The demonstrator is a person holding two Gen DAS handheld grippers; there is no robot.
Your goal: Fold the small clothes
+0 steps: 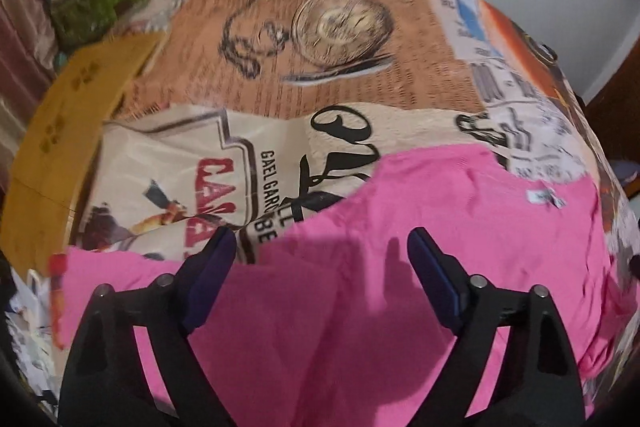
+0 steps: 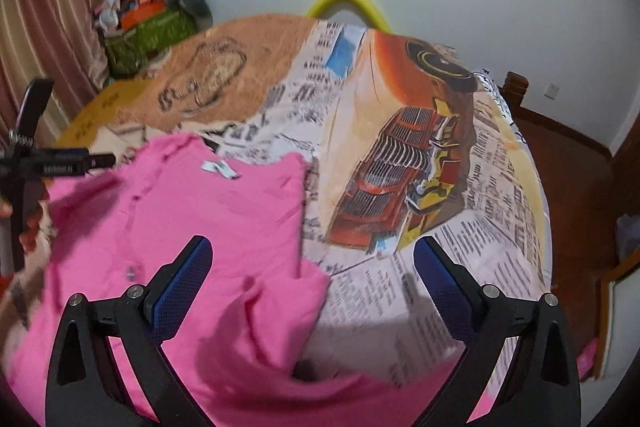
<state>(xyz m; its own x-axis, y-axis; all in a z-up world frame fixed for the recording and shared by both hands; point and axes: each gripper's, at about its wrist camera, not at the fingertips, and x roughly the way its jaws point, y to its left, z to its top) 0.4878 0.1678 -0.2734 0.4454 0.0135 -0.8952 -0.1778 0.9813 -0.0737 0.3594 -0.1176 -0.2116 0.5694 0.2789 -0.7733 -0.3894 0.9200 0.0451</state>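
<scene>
A bright pink small garment [image 1: 400,227] lies spread on the printed cloth [image 1: 320,67] that covers the table, with a white label [image 1: 544,197] near its neck. My left gripper [image 1: 320,243] hovers over the garment's left part, open, with nothing between its fingers. In the right wrist view the same garment [image 2: 200,227] fills the lower left, its label [image 2: 218,169] showing. My right gripper [image 2: 312,247] stands open above the garment's right edge and the cloth [image 2: 440,187]. The left gripper [image 2: 60,163] shows at the far left of that view, held by a hand.
A green basket [image 2: 148,35] full of odds and ends stands at the back left by a striped curtain [image 2: 48,27]. A yellow chair back [image 2: 348,1] rises behind the table. Bare yellow-brown table edge [image 1: 60,127] shows at the left. Dark wooden furniture [image 2: 516,87] stands at the right.
</scene>
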